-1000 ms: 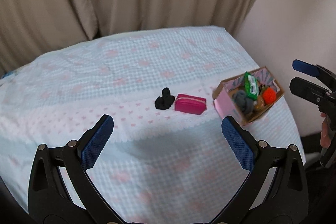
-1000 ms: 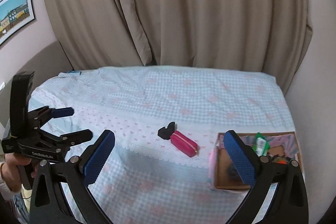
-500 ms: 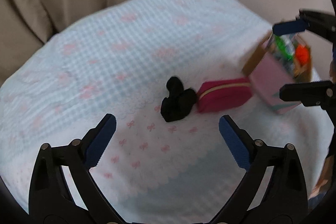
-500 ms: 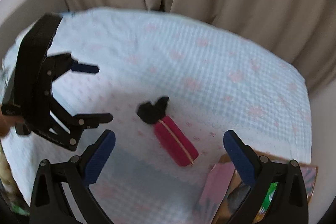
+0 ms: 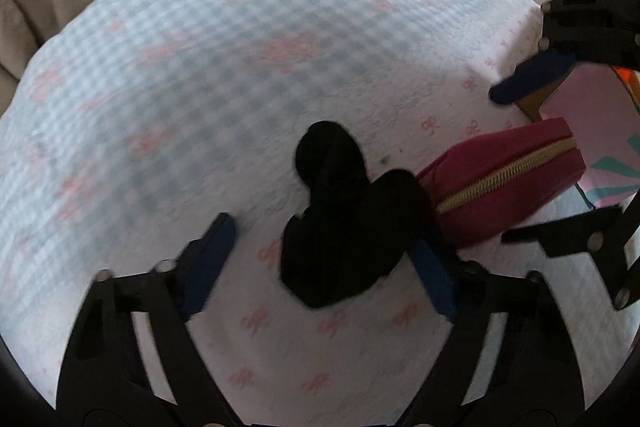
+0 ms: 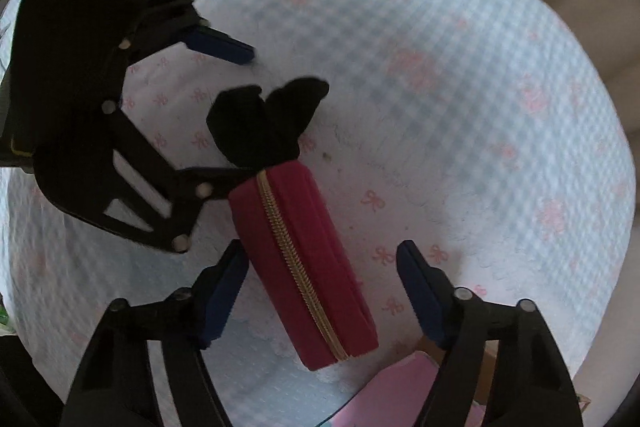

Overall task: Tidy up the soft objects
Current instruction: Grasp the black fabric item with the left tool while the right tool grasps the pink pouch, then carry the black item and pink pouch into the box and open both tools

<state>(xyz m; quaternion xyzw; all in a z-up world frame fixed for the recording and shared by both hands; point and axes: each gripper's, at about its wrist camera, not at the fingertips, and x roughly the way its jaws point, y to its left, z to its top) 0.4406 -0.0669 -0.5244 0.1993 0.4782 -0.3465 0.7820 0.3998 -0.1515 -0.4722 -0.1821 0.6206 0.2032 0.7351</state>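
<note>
The left gripper [image 5: 320,259] stands open with the black sock [image 5: 344,223] between its jaws – the right gripper [image 6: 322,291], open too, straddles the pink pouch [image 6: 308,259] on the bedspread [image 6: 440,67].

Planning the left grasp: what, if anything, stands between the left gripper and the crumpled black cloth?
Nothing visible does. The open left gripper already straddles the crumpled black cloth on the gingham bedspread. The magenta zippered pouch touches the cloth's right side, crowding one finger.
</note>
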